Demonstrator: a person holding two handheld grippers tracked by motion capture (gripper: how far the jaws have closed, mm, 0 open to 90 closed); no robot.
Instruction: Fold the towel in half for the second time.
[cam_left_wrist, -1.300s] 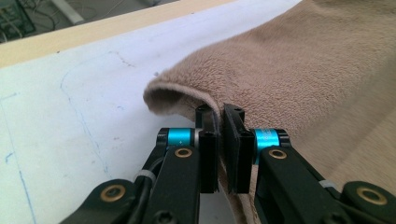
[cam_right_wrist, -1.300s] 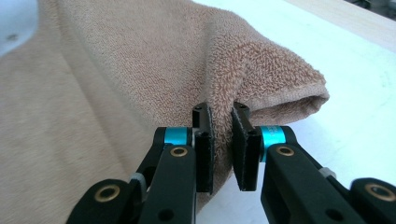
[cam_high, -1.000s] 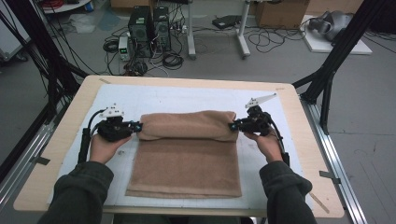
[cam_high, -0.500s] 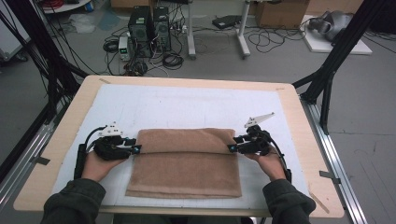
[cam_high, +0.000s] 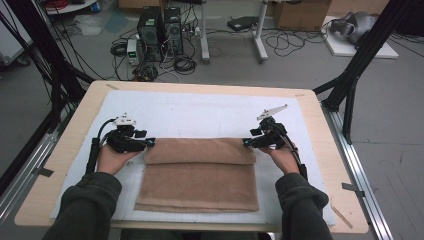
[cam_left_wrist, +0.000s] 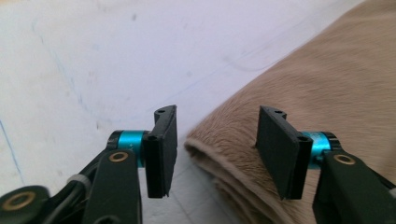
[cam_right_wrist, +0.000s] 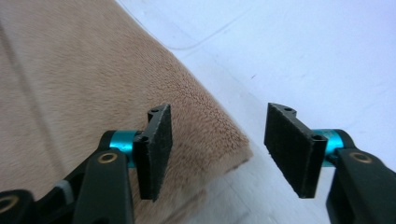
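A tan towel (cam_high: 200, 175) lies folded on the white mat (cam_high: 200, 112), its upper flap doubled over toward me. My left gripper (cam_high: 150, 143) sits at the flap's left end and my right gripper (cam_high: 246, 142) at its right end. In the left gripper view the jaws (cam_left_wrist: 217, 154) stand apart, and the towel's corner (cam_left_wrist: 219, 144) lies between them untouched. In the right gripper view the gripper (cam_right_wrist: 224, 149) is also open; the towel corner (cam_right_wrist: 219, 135) lies between the pads, clear of both. Both pairs of jaws have just been opening.
The mat covers most of a wooden table (cam_high: 330, 165) with metal rails along its sides. Black frame posts (cam_high: 360, 60) rise at the far corners. Computer towers (cam_high: 160, 25) and cables sit on the floor beyond the far edge.
Both hands came down and toward me with the towel's folded flap, laying it flat. Both pairs of jaws went from shut on the flap's ends to apart.
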